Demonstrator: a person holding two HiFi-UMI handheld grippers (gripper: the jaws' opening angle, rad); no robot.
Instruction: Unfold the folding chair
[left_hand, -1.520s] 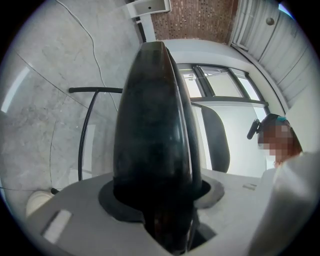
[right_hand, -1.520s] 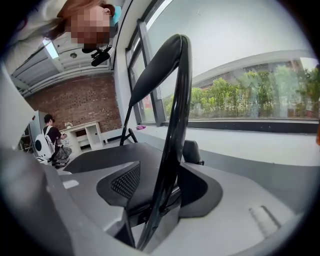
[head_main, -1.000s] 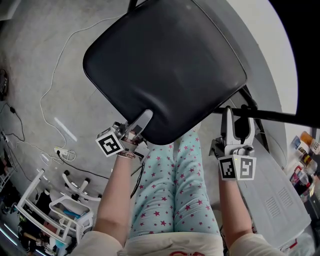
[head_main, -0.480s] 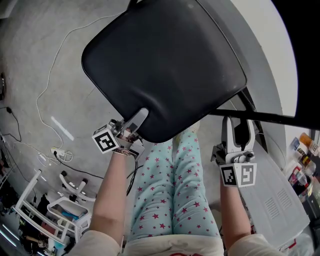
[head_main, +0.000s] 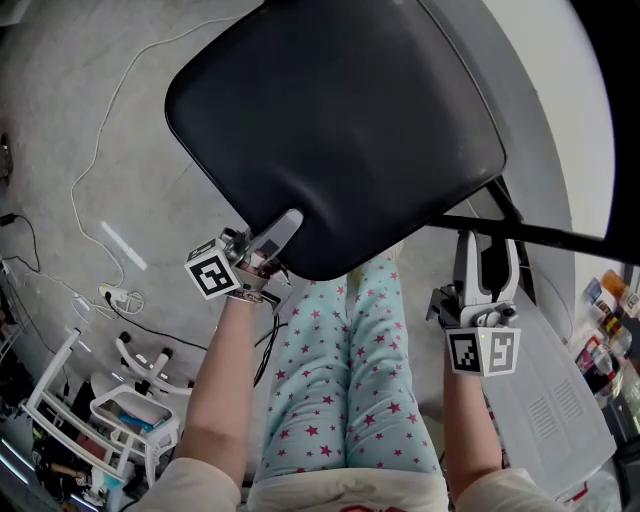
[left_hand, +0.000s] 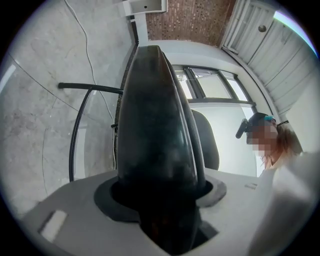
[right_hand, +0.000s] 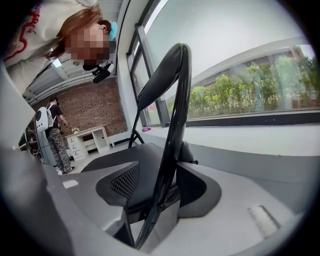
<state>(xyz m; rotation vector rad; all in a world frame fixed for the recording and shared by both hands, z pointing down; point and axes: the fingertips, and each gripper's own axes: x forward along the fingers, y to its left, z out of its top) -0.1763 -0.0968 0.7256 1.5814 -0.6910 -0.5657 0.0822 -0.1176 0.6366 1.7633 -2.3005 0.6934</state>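
The folding chair's far edge is cut off at the top of the head view, and its legs are hidden; its black seat hangs tilted above the person's legs; the left gripper clamps the seat's near-left rim; the right gripper is closed around the thin black frame tube on the right.

chair seat: black, tilted, fills the upper middle
left gripper: on the seat's near edge
right gripper: at the black frame bar
floor: grey, with a white cable lying on it
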